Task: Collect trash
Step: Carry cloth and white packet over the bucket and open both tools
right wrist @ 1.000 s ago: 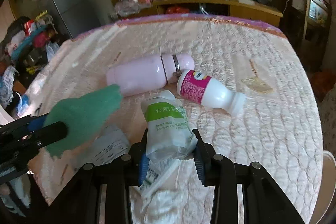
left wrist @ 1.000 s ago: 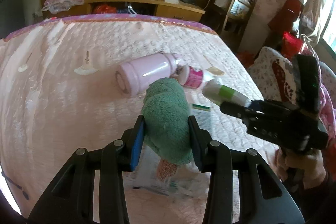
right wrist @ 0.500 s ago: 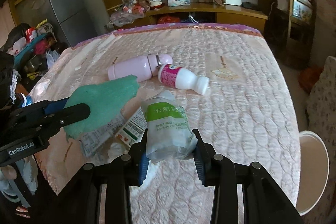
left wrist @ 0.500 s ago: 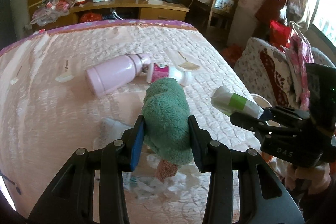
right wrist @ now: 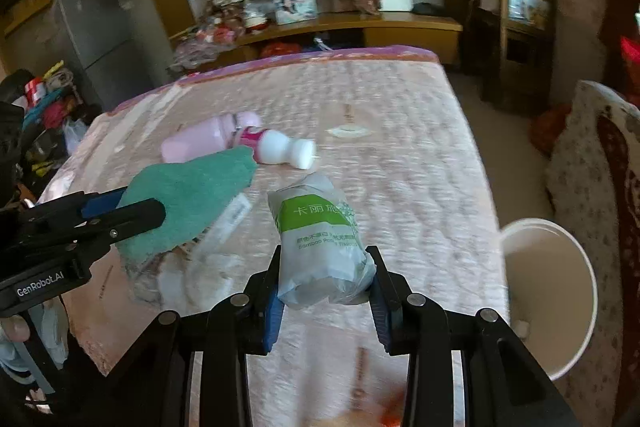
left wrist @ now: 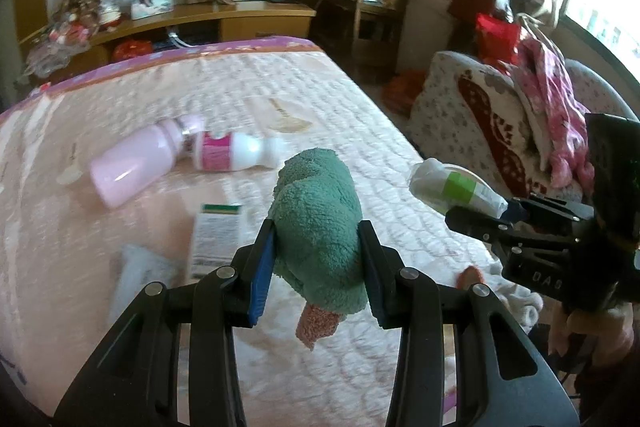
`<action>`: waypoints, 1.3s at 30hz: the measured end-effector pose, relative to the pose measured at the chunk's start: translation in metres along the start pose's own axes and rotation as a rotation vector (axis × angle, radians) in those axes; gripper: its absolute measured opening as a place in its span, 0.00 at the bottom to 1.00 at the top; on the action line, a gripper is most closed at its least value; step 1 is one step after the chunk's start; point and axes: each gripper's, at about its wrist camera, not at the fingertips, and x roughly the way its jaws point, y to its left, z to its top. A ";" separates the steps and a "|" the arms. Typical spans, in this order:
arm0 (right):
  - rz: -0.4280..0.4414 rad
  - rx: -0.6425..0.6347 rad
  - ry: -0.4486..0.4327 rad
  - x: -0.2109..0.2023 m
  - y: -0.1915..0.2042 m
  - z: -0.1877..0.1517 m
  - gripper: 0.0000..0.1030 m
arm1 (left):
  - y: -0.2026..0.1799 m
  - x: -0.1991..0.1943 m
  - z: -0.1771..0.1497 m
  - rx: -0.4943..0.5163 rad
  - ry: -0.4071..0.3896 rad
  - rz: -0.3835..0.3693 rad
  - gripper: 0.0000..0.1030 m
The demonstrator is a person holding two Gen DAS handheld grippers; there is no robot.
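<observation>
A pink quilted bed (left wrist: 200,99) fills most of both views, with a purple band along its far edge. Beyond it runs a wooden shelf (right wrist: 360,23) with a framed photo, and a grey fridge (right wrist: 96,27) stands at the left in the right wrist view. Off the bed's right side sits a flowered cushion (left wrist: 472,123), and just beside the bed edge stands a white bin (right wrist: 548,291), open at the top with a small white scrap inside.

On the bed lie a pink flask (left wrist: 132,163) and a white bottle (left wrist: 240,155) with a pink label, both on their sides and touching end to end. Nearer the camera lie a flat paper packet (left wrist: 216,235) with a green strip and some crumpled white wrappers (right wrist: 192,267).

The left gripper (left wrist: 316,259) has its jaws partly closed, pads pressing both sides of a green plush sock (left wrist: 320,215) with a pink toe hanging below; the sock is lifted above the bed. The right gripper (right wrist: 326,291) likewise stands partly closed, clamped on a tissue pack (right wrist: 320,239) in clear wrap with a green label, held above the bed near its right edge, with the bin to its right. In the left wrist view the pack (left wrist: 456,187) pokes forward from the right gripper's fingers, with the bin's rim just behind it.
</observation>
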 end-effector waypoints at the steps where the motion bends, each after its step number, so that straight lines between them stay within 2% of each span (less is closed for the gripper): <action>1: -0.012 0.008 -0.003 -0.003 -0.008 -0.002 0.35 | -0.007 0.004 0.001 0.008 0.004 -0.008 0.37; 13: -0.130 0.142 0.016 -0.021 -0.107 -0.024 0.35 | -0.086 0.054 0.019 0.102 0.069 -0.105 0.37; 18: -0.174 0.226 0.037 -0.018 -0.154 -0.039 0.35 | -0.119 0.085 0.026 0.114 0.116 -0.166 0.37; 23: -0.198 0.285 0.064 -0.013 -0.188 -0.054 0.35 | -0.151 0.110 0.032 0.136 0.144 -0.196 0.37; 33: -0.225 0.357 0.102 0.001 -0.229 -0.070 0.35 | -0.191 0.148 0.036 0.171 0.176 -0.216 0.37; 39: -0.243 0.380 0.111 0.008 -0.242 -0.072 0.35 | -0.199 0.162 0.038 0.172 0.185 -0.225 0.37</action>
